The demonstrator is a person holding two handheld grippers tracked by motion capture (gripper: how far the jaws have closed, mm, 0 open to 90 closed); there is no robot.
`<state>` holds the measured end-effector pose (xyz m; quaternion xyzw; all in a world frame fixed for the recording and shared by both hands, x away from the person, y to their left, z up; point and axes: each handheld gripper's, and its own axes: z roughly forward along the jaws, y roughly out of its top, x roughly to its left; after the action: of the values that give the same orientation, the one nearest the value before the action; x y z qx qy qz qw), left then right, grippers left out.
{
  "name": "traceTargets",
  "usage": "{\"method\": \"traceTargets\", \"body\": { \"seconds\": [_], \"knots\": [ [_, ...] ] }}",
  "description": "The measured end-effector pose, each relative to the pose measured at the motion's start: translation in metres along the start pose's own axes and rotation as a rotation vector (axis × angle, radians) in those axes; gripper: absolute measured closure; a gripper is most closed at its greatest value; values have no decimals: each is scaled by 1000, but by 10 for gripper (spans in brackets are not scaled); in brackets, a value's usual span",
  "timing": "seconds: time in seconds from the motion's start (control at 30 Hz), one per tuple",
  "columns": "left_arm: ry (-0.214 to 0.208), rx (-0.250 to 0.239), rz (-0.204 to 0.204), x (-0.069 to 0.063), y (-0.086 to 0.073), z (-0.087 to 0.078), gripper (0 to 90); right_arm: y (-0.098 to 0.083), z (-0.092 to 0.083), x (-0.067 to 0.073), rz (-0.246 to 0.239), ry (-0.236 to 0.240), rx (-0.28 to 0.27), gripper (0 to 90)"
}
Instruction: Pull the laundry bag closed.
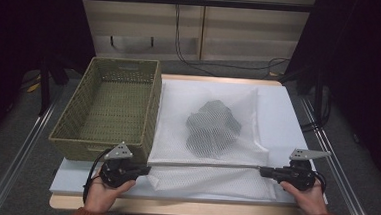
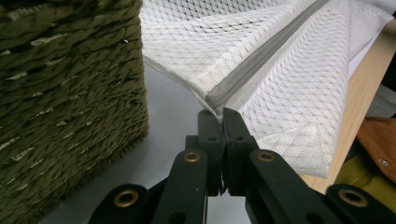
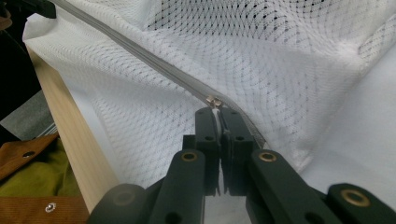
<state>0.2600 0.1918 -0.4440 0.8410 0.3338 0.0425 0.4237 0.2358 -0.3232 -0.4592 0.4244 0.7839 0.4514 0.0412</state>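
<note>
A white mesh laundry bag (image 1: 212, 124) lies on the table with a dark garment (image 1: 212, 127) inside it. Its grey zipper (image 1: 205, 164) runs taut along the near side between both grippers. My left gripper (image 1: 147, 169) is shut on the zipper's left end, at the bag's corner (image 2: 212, 105). My right gripper (image 1: 262, 171) is shut on the zipper pull (image 3: 215, 103) at the right end of the bag (image 3: 261, 56). In the left gripper view the jaws pinch the seam where the zipper (image 2: 261, 56) begins.
A green woven basket (image 1: 109, 107) stands empty at the left, close beside the bag and beside the left gripper (image 2: 218, 122). The white mat (image 1: 283, 113) covers the table, whose wooden front edge (image 1: 182, 207) lies just behind both hands.
</note>
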Motion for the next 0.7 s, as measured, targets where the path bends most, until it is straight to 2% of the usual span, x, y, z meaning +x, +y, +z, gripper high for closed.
{"method": "traceTargets", "body": {
  "seconds": [0.7],
  "knots": [
    [-1,5,-3,1,2,1,881,-6,-8,-5,11,-28,-20,866]
  ]
}}
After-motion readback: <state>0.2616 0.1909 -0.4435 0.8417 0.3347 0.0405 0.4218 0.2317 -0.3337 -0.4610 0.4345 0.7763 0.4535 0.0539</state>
